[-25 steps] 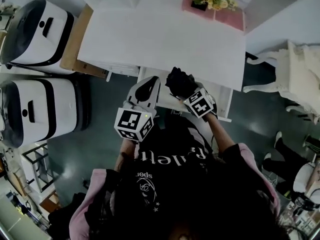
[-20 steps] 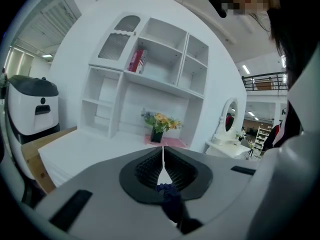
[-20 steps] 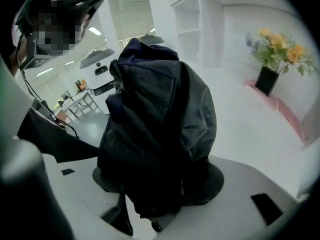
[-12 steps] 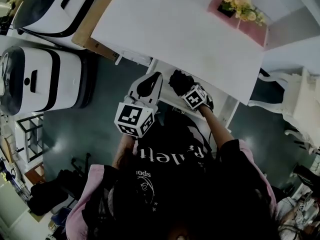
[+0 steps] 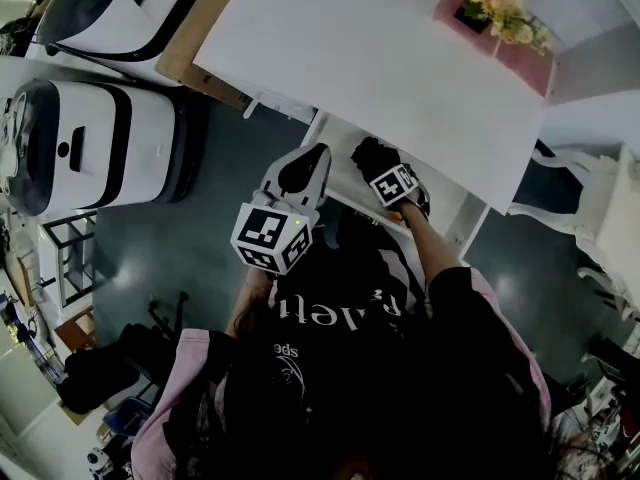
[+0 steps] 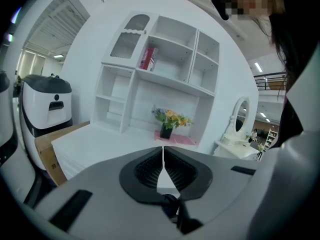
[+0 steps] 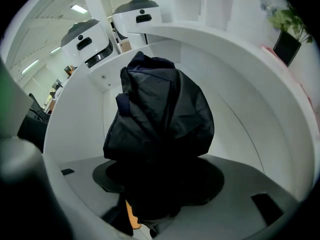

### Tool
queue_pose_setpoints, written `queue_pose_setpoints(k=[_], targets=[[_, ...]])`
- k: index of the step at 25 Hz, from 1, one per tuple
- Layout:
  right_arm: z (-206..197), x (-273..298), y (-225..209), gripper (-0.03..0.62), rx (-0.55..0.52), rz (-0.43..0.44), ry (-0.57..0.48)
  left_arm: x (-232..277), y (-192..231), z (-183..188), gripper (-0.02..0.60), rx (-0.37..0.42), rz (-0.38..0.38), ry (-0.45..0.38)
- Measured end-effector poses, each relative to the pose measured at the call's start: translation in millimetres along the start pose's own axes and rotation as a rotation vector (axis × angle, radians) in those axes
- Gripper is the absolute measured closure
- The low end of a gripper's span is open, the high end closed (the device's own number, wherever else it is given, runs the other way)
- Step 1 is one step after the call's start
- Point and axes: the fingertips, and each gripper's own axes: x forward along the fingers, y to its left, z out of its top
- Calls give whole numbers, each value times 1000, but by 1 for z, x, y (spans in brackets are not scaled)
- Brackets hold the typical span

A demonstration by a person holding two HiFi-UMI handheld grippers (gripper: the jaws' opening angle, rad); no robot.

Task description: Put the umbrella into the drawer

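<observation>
The black folded umbrella (image 7: pixel 160 114) fills the right gripper view, with my right gripper (image 7: pixel 161 181) shut on its lower end. White walls of the open drawer (image 7: pixel 75 124) curve around it. From the head view the umbrella (image 5: pixel 372 155) hangs over the open drawer (image 5: pixel 338 168) under the white desk (image 5: pixel 380 58), below my right gripper (image 5: pixel 385 168). My left gripper (image 5: pixel 313 158) hovers just left of it at the drawer's left edge. It is shut (image 6: pixel 163 156) with nothing between its jaws.
On the desk's far right stands a flower pot (image 5: pixel 495 3) on a pink mat. A white shelf unit (image 6: pixel 160 69) rises behind the desk. Two white-and-black machines (image 5: pixel 90 153) and a cardboard box (image 5: pixel 200 38) stand to the left. A white chair (image 5: pixel 610 218) is on the right.
The head view has swung, so the desk sits more tilted. My right gripper with the umbrella has moved slightly farther over the drawer. The left gripper has hardly moved.
</observation>
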Motion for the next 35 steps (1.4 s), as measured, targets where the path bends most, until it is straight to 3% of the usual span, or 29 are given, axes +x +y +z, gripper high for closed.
queue_pose_setpoints(k=[10,21,27,35], targets=[[4,4,-3,318,27,-3,-84,19,-11,5,560,29,-56,31],[2,-9,-4,316,74,-49,-74,19,-16,0,560,50,-132,53],[12,-57,-4,316,140,-153,-189,7,-9,1,560,48,-176,41],[48,-153,20,318,331,-236,-459,-16,-2,1,560,47,-258,24]])
